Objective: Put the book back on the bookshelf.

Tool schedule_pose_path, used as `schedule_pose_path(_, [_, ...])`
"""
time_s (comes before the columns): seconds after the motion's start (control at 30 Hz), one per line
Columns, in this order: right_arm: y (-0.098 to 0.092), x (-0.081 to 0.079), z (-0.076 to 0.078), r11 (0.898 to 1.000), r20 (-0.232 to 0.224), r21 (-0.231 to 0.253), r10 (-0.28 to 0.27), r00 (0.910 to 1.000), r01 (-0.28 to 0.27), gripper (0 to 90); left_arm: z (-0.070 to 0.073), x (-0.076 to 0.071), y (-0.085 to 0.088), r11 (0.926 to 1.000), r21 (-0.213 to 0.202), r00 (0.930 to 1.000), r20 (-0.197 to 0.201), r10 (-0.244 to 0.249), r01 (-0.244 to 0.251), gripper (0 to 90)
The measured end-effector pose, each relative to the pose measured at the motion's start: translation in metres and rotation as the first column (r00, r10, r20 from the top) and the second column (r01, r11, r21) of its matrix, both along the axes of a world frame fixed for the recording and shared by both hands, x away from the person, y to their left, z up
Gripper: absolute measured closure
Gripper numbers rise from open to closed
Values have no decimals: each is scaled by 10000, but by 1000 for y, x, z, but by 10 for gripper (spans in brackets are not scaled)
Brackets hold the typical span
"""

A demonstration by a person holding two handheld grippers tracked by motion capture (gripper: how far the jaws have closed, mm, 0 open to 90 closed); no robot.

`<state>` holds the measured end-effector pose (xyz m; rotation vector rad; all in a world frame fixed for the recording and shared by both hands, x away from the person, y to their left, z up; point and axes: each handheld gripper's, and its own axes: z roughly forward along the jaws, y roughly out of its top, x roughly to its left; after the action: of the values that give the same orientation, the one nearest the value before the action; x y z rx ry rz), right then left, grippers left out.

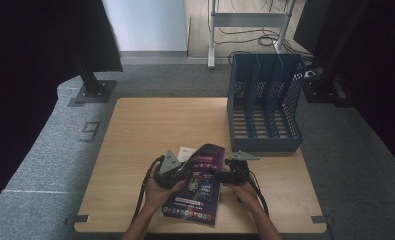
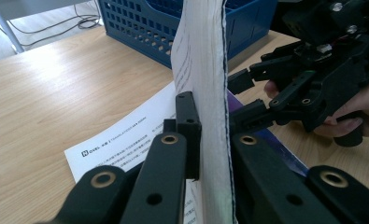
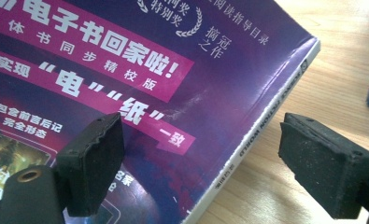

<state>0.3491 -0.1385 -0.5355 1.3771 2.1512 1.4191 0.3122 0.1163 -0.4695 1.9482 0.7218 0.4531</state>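
– So, where is the book (image 1: 197, 185)?

– On the near part of the table (image 1: 150, 125), between the two grippers. Its purple cover faces up in the high view, with pink bands of white print across it. Its left edge is lifted off the wood, so the book sits tilted.

– What does the left gripper (image 1: 177, 175) do?

– Its jaws are clamped on the book's page edge. In the left gripper view the white block of pages (image 2: 205, 93) stands upright between the black pads (image 2: 189, 126), pressed from both sides.

– And the right gripper (image 1: 225, 176)?

– Its jaws stand apart. In the right gripper view one pad (image 3: 95, 161) hangs over the cover and the other (image 3: 324, 163) over bare wood past the spine (image 3: 261, 126). Neither presses on the book.

– Anything else on the table?

– A white printed sheet (image 2: 121, 149) lies flat just beside the book, partly under it. A blue file rack (image 1: 265, 100) with upright dividers stands at the far right corner, well apart from the hands.
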Motion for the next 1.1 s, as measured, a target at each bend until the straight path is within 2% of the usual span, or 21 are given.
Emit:
schedule_pose_path(0.17, [4, -1, 0, 9997, -143, 82, 225, 9996, -224, 134, -3, 2, -1, 10000, -58, 10000, -65, -29, 29, 867])
schedule_pose_path(0.2, [6, -2, 0, 9996, -78, -227, 145, 9999, -147, 137, -4, 3, 0, 10000, -60, 9999, -117, -24, 24, 867])
schedule_pose_path(0.47, [7, -3, -1, 9985, -10, -549, -83, 10000, 82, 169, -15, 12, 3, 9997, -226, 9981, -610, 32, -45, 867])
schedule_pose_path(0.63, [8, -4, 0, 9975, 119, -690, -123, 9999, 131, 184, -25, 19, 3, 9997, -23, 9959, -865, 258, -261, 866])
schedule_pose_path(0.83, [9, -2, -2, 9969, 38, -773, -156, 9999, 159, 198, -33, 24, 2, 9989, 162, 9931, -1076, 460, -445, 866])
schedule_pose_path(1.03, [10, 1, -4, 9962, -36, -853, -165, 9999, 162, 197, -44, 32, 3, 9976, 302, 9878, -1409, 660, -623, 866])
schedule_pose_path(1.1, [11, 2, -3, 9962, -64, -862, -134, 9999, 128, 197, -50, 36, 4, 9960, 455, 9841, -1569, 837, -775, 865])
